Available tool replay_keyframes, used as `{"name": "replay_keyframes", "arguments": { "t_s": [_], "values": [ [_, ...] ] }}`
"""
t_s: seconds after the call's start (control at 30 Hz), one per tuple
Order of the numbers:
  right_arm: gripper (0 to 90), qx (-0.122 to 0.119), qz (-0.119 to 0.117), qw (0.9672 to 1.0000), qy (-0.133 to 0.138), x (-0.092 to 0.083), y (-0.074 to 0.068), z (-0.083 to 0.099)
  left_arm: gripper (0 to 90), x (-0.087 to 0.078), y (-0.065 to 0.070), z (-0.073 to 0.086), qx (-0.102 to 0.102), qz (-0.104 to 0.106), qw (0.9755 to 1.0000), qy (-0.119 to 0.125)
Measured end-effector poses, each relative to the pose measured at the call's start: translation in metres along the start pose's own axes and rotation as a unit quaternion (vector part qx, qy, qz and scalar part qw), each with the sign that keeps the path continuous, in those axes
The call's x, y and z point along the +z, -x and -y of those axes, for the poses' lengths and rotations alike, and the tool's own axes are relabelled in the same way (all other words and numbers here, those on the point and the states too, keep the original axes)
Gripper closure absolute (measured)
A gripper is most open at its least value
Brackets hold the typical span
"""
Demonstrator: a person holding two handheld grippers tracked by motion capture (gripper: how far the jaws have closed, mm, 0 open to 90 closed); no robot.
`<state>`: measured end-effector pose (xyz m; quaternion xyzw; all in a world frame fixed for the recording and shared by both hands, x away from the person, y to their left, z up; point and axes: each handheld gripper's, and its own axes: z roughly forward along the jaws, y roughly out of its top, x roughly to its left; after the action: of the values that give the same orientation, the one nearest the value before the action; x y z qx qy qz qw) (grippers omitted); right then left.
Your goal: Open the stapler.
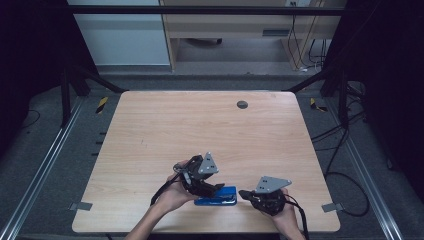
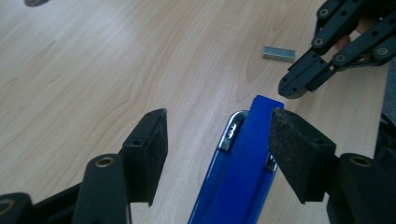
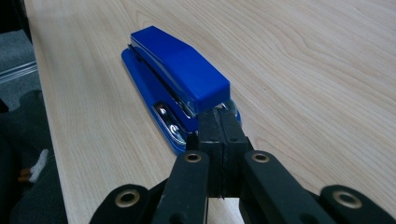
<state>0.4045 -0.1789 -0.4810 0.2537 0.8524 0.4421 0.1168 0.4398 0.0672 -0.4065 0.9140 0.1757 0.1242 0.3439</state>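
The left gripper (image 2: pixel 217 140) has its two pads apart, one on each side of the blue stapler (image 2: pixel 238 172): the right pad (image 2: pixel 296 156) lies against or just beside the stapler's top arm, while the left pad (image 2: pixel 149 151) stands clear over bare wood, so nothing is clamped yet. That straddle looks like the setup for a hold across the body, to keep it from sliding. The right gripper (image 3: pixel 219 126) has its pads pressed flat together with nothing between them, and their joined tip sits at the stapler's (image 3: pixel 180 79) front end, right at the gap between the top arm and the base; whether it touches the metal there I cannot tell. Closed jaws make a narrow, stiff point, which suits poking or prying at the nose better than gripping. In the left gripper view that same right gripper (image 2: pixel 299 81) comes in from the upper right, tip down near the stapler's nose. Just beyond it a small strip of staples (image 2: pixel 279 53) lies loose on the wood, apart from both tools, which suggests the work is loading the stapler, with the top to be lifted first. From above, the stapler (image 1: pixel 216 197) lies flat near the front edge of the table (image 1: pixel 200 125), lengthwise between the two hands, left gripper (image 1: pixel 210 189) over its one end and right gripper (image 1: pixel 245 194) at the other.
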Motion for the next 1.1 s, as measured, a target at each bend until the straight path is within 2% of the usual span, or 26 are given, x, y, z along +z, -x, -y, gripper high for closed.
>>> {"name": "replay_keyframes", "arguments": {
  "t_s": [0.17,0.27,0.5,0.7,0.87,1.1],
  "values": [
    [90.0,-0.005,-0.004,1.0000,0.000,0.003,-0.004,-0.001,37.4,0.005,0.003,-0.001,0.014,0.013,0.9997,-0.015],
    [90.0,0.003,-0.008,1.0000,0.002,0.003,-0.003,0.000,37.5,0.010,0.005,-0.002,0.021,0.022,0.9993,-0.023],
    [90.0,0.002,-0.009,0.9999,0.006,0.000,-0.005,0.000,38.1,0.018,0.009,-0.004,0.036,0.039,0.9979,-0.036],
    [90.0,0.001,-0.014,0.9999,0.005,0.001,-0.007,0.001,39.8,0.028,0.012,-0.004,0.044,0.042,0.9969,-0.051],
    [90.0,0.000,-0.021,0.9998,0.000,0.005,-0.010,0.000,41.8,0.036,0.013,-0.004,0.055,0.047,0.9951,-0.067],
    [90.0,-0.004,-0.022,0.9996,-0.015,0.012,-0.012,0.001,45.8,0.046,0.011,-0.002,0.069,0.056,0.9914,-0.095]
  ]
}}
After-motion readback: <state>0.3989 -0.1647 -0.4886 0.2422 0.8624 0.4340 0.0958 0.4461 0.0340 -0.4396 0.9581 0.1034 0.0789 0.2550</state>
